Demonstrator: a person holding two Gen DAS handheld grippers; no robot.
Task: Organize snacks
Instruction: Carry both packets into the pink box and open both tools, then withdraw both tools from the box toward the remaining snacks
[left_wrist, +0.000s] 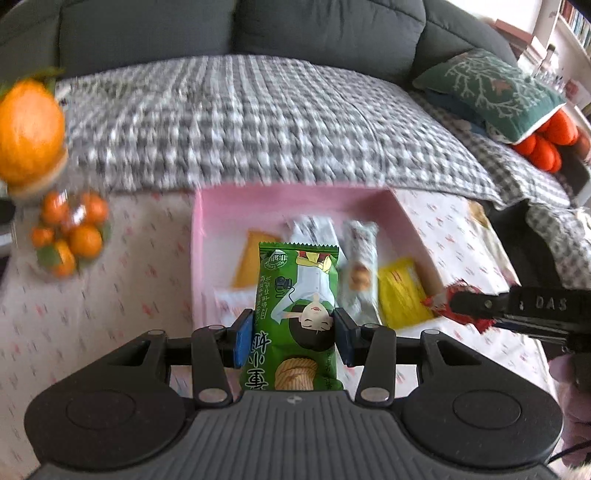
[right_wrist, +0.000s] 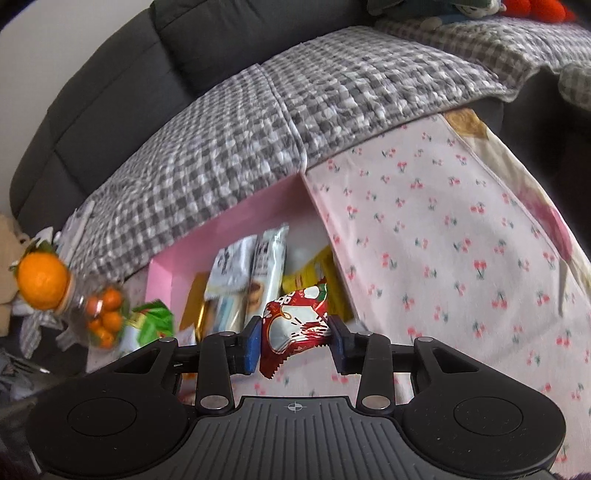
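My left gripper (left_wrist: 294, 334) is shut on a green snack packet (left_wrist: 295, 295) with a cartoon girl on it, held just in front of the pink box (left_wrist: 197, 236). My right gripper (right_wrist: 295, 341) is shut on a red and white snack packet (right_wrist: 295, 325), at the box's near right corner; it also shows in the left wrist view (left_wrist: 469, 306). The pink box (right_wrist: 162, 273) holds several packets: white ones (left_wrist: 358, 266), a yellow one (left_wrist: 402, 291) and an orange one (left_wrist: 251, 258).
A clear jar of small oranges (left_wrist: 68, 236) with an orange-shaped lid (left_wrist: 29, 133) stands left of the box on the cherry-print cloth (right_wrist: 443, 240). Behind is a grey sofa with a checked blanket (left_wrist: 240, 122) and a green cushion (left_wrist: 491, 88).
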